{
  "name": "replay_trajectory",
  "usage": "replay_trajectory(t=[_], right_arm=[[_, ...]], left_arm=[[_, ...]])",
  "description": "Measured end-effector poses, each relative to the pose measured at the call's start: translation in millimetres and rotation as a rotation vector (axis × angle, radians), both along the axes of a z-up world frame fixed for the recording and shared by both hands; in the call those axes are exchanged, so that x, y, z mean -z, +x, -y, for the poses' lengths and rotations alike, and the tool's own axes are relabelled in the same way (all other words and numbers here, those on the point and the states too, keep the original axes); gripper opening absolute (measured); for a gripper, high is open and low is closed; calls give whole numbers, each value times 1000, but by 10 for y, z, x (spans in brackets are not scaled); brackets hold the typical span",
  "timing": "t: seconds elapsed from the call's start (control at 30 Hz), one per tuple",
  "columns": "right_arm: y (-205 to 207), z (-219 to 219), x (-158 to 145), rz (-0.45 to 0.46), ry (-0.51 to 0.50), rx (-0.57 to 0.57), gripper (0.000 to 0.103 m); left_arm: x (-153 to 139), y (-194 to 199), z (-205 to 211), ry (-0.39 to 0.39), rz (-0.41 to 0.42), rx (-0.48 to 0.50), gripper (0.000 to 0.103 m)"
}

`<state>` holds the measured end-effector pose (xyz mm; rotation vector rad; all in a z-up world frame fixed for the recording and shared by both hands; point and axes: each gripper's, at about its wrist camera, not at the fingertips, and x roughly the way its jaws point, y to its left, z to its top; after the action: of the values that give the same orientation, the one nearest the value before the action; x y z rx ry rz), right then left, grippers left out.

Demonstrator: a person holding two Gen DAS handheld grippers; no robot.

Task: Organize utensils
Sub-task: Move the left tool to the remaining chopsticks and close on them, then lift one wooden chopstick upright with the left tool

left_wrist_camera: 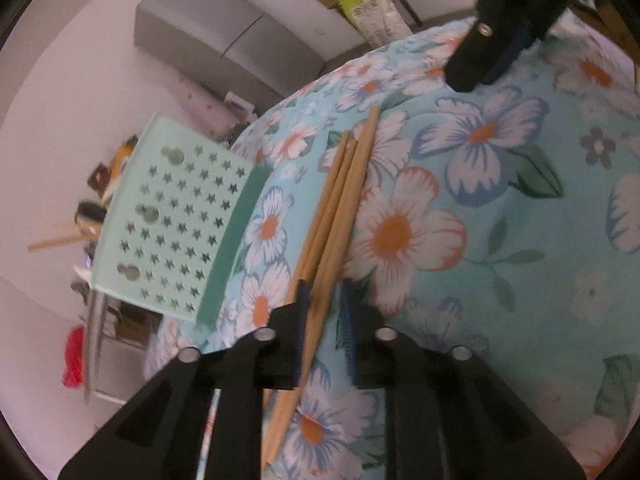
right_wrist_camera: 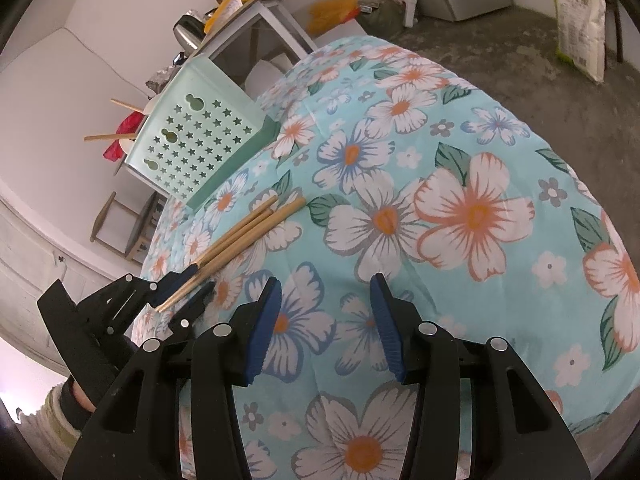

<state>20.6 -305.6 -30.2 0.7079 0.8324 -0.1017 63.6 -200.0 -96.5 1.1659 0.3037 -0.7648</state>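
The biggest thing I see is the floral tablecloth, turquoise with white and orange flowers, filling most of both views. At its far left edge stands the mint-green utensil holder, its wall pierced with star-shaped holes; a couple of wooden sticks poke out of its top.

My right gripper hangs above bare cloth with its 2 blue pads roughly half apart and nothing between them.

My left gripper sits at the near ends of the chopsticks, a bundle of about 4 lying flat on the cloth just beside the holder, their far ends pointing away from me. Its jaws stand only narrowly apart with the sticks running between them; the left pad lies against the bundle, while a sliver of cloth shows before the right pad, so I see no firm grip.
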Motion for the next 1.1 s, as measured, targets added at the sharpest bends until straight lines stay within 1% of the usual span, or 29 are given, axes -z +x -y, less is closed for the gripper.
replay_trajectory(t=[0.17, 0.23, 0.3, 0.4, 0.5, 0.57, 0.63, 0.73, 0.8, 0.9, 1.1], right_arm=[[6, -3, -6, 0, 3, -3, 45], [9, 0, -2, 1, 7, -4, 45], [4, 10, 8, 2, 10, -5, 45], [11, 15, 11, 3, 10, -7, 45], [11, 18, 15, 3, 11, -7, 45], [8, 23, 19, 3, 15, -6, 45], [6, 26, 27, 4, 23, -3, 45], [6, 40, 36, 5, 37, 1, 45], [9, 45, 39, 5, 44, 4, 45], [0, 69, 45, 5, 61, 10, 45], [-29, 131, 77, 16, 116, 26, 45]], left_arm=[[4, -143, -47, 53, 79, 40, 8], [-13, -206, -86, 69, 80, 51, 8], [-47, -267, -151, 84, 53, 47, 9], [-108, -314, -221, 89, -53, 21, 13], [-196, -324, -278, 74, -136, 4, 14], [-262, -308, -282, 46, -190, -5, 16], [-332, -255, -267, 13, -238, -5, 22], [-418, -228, -202, -40, -309, 20, 26], [-403, -252, -104, -54, -301, 51, 26], [-322, -284, 45, -54, -278, 79, 26], [-272, -264, 230, -60, -311, 98, 26]])
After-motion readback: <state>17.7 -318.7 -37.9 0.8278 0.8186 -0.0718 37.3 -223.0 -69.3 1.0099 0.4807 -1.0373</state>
